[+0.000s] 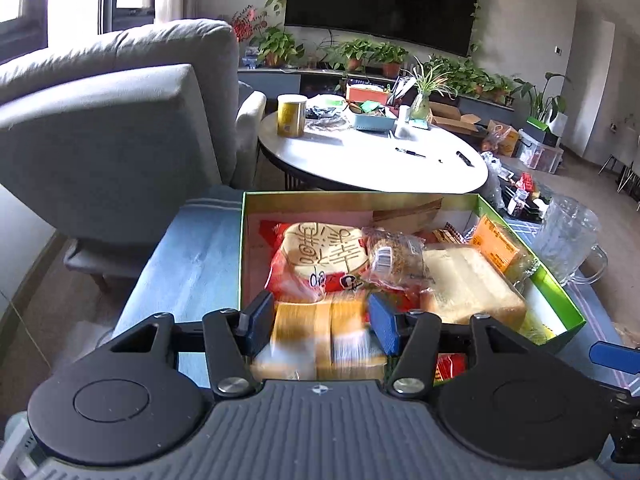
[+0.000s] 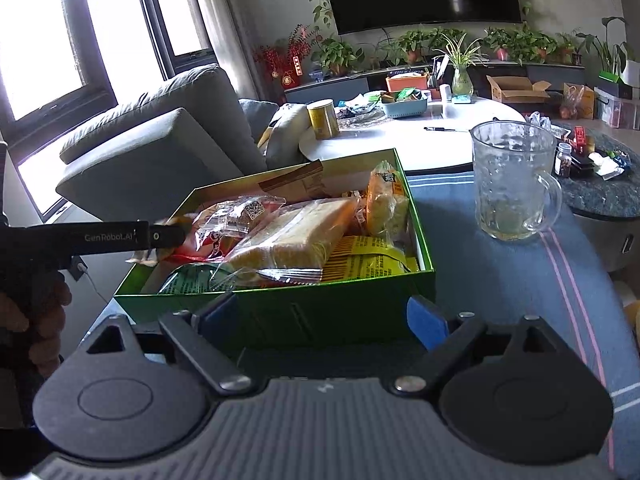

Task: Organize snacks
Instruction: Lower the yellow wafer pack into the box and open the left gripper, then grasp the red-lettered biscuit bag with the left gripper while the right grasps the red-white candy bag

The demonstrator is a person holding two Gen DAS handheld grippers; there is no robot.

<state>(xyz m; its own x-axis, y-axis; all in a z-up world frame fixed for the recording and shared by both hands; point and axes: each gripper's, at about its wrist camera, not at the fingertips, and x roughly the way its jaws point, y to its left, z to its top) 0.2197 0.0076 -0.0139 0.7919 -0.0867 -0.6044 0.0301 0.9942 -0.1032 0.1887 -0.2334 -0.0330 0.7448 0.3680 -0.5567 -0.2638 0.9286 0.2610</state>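
Jaws of my left gripper grip a blurred yellow pack over the green box; the right gripper waits wide, empty, before it. Most snacks already sit inside, so I judge the task nearly done.

- My left gripper has its blue pads partly spread, with something blurred between them; contact is unclear.
- My right gripper is level, its jaws spread wide.
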